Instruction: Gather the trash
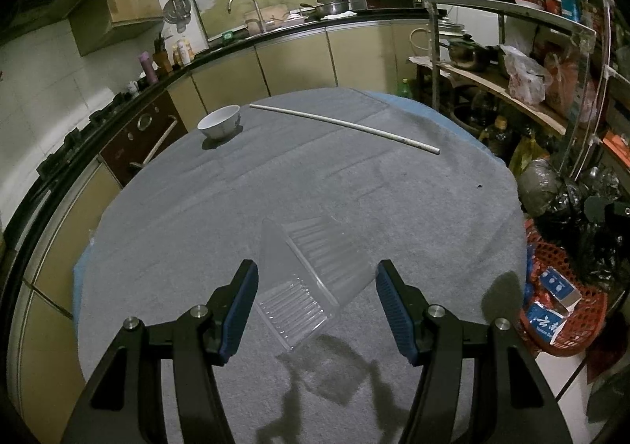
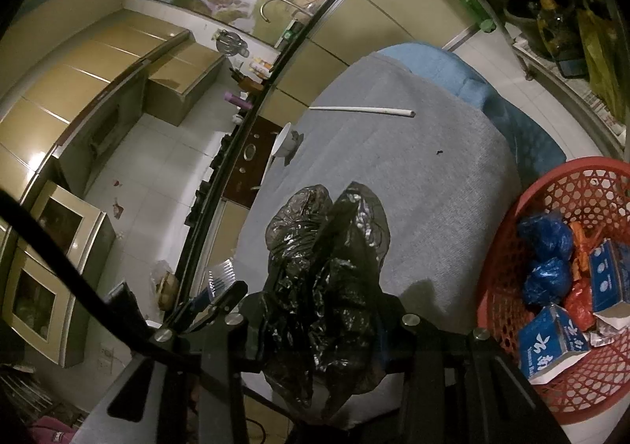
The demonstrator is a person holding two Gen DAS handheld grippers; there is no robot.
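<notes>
A clear plastic clamshell container [image 1: 311, 278] lies open on the grey table cloth [image 1: 244, 192], just ahead of and between the blue pads of my left gripper [image 1: 317, 296], which is open and above the table. My right gripper [image 2: 315, 310] is shut on a crumpled black plastic bag [image 2: 330, 278] and holds it up over the table's near edge. The bag hides the right fingertips. A red mesh basket [image 2: 512, 231] with blue bags and blue-white cartons stands to the right of the table; it also shows in the left wrist view [image 1: 567, 330].
A white bowl [image 1: 219, 122] and a long white tube [image 1: 346, 124] lie at the table's far side. Kitchen counter and cabinets [image 1: 295, 54] run behind. A cluttered metal shelf [image 1: 523, 62] and dark bags [image 1: 567, 192] stand at the right.
</notes>
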